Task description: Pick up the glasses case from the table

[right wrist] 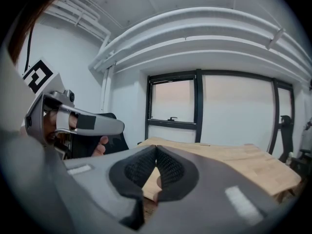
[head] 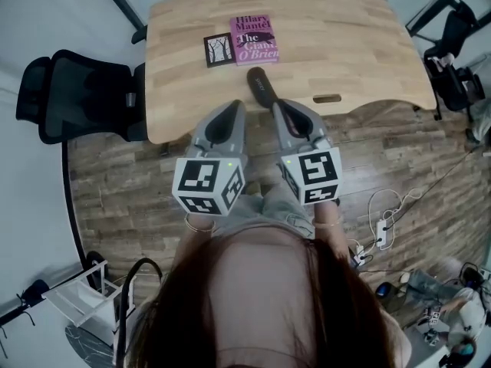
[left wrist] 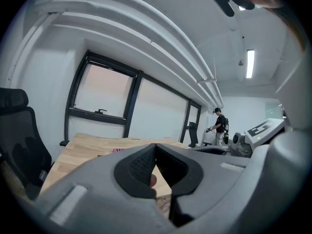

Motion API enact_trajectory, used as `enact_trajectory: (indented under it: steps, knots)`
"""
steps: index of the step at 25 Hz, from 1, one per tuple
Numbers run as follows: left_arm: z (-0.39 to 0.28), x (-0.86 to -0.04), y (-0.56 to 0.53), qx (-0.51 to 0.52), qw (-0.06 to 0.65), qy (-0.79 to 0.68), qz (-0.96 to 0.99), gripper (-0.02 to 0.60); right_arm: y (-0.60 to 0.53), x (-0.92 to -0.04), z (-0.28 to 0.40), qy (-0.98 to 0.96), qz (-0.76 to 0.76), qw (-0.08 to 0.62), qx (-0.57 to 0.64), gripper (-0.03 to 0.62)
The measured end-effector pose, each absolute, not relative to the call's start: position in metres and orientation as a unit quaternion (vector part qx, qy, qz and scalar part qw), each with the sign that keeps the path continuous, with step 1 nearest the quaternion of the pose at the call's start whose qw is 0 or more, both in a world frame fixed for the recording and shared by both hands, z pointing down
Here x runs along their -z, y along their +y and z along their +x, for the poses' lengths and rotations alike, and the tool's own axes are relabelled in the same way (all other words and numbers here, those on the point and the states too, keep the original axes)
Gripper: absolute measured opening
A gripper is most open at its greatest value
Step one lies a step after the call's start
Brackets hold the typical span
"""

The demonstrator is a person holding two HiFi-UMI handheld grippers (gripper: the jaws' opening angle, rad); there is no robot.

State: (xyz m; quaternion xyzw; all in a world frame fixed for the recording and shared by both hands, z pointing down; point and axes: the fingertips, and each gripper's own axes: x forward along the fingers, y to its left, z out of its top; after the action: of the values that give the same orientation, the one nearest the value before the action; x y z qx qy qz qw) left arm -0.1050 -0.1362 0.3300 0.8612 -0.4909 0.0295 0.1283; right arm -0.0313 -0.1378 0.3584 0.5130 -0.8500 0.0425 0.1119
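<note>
The glasses case [head: 259, 84] is a long black pouch lying near the front edge of the wooden table [head: 353, 44], just below a pink book. Both grippers hang in front of the table edge, short of the case. My left gripper [head: 236, 106] sits to the case's lower left, my right gripper [head: 278, 107] to its lower right. In the left gripper view the left gripper's [left wrist: 155, 145] tips meet with nothing between them. The right gripper's [right wrist: 156, 147] tips are likewise together and empty. Neither gripper view shows the case.
A pink book [head: 254, 39] and a small black-and-white card [head: 219, 50] lie behind the case. A cable slot [head: 327, 98] is cut near the table's front right. A black office chair [head: 77, 94] stands left. Cables [head: 383, 228] lie on the floor. A person [left wrist: 219, 126] stands far off.
</note>
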Motion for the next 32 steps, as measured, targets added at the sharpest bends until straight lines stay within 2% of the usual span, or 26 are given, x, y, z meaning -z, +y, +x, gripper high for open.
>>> enact_trajectory:
  steps: [14,16,25,32]
  knots:
    - [-0.098,-0.349,-0.199,-0.036,0.137,-0.493,0.858,0.002,-0.201,-0.391,-0.03,-0.854,0.498,0.136,-0.061,0.004]
    - [-0.097,-0.35,-0.21,-0.036,0.139,-0.497,0.856,0.002,-0.212,-0.395,-0.03,-0.858,0.491,0.139,-0.065,0.029]
    - [-0.092,-0.353,-0.253,-0.034,0.14,-0.504,0.851,0.002,-0.252,-0.425,-0.031,-0.864,0.467,0.168,-0.079,0.056]
    - [-0.086,-0.368,-0.276,-0.04,0.152,-0.508,0.847,0.002,-0.271,-0.455,-0.033,-0.871,0.443,0.191,-0.096,0.123]
